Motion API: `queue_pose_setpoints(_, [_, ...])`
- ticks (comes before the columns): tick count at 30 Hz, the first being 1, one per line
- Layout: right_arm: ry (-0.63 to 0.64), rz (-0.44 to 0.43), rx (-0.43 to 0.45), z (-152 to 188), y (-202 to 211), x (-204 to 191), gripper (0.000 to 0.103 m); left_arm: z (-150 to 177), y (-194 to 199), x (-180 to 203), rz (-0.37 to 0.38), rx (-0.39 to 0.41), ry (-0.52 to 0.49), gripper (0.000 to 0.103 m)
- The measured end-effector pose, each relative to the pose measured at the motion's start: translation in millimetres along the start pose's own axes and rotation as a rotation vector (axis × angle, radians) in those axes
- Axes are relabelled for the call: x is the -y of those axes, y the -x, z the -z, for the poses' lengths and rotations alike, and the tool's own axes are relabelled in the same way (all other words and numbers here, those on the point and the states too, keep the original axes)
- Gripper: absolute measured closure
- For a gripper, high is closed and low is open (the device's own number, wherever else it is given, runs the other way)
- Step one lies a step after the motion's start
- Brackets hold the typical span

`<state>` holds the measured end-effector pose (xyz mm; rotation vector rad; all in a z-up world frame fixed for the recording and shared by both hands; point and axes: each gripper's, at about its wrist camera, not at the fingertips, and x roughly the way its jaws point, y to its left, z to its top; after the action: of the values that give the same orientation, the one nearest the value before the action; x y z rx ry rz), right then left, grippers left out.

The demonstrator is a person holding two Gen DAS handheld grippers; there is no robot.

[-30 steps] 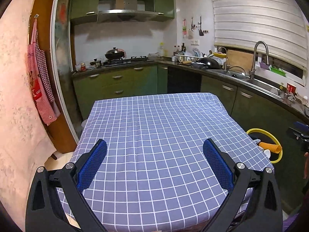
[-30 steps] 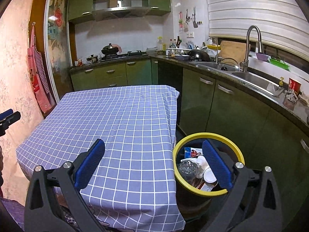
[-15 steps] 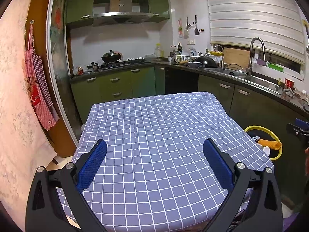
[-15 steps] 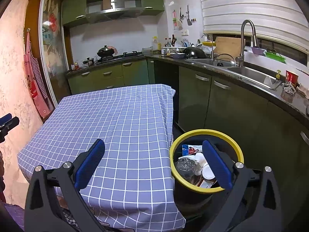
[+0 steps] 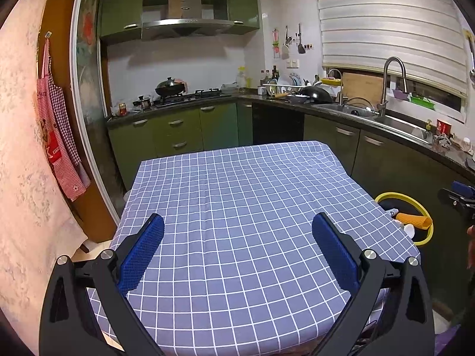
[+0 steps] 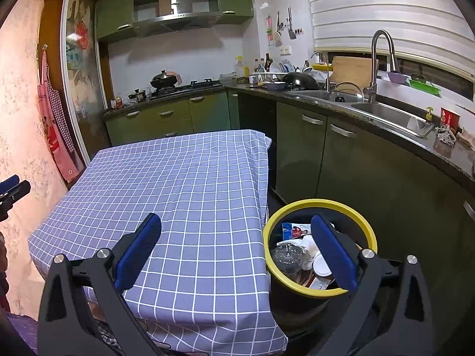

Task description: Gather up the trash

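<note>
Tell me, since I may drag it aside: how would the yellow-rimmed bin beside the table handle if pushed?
The bin looks tall and narrow, so a push near the rim might tip it. Its load looks like light packaging, so it probably slides easily.

The bench (image 5: 237,207) stood in the middle of the kitchen, covered by a blue-grey cloth (image 6: 178,184) with a white grid that hung down over its edges. The cloth lay mostly flat, with slight wrinkles near the far right corner. On the floor just beside the bench's right side stood a dark bin with a yellow rim (image 6: 360,216), holding trash.
</note>
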<state>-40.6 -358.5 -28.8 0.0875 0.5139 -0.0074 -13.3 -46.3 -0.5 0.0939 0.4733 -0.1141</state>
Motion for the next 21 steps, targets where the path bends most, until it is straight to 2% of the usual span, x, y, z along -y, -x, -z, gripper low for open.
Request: queue_pose_setpoints(21, [-0.008, -0.008, -0.007, 4, -6, -2, 0.007, -5, -6, 11, 0.013, -0.006, -0.022, 0.005])
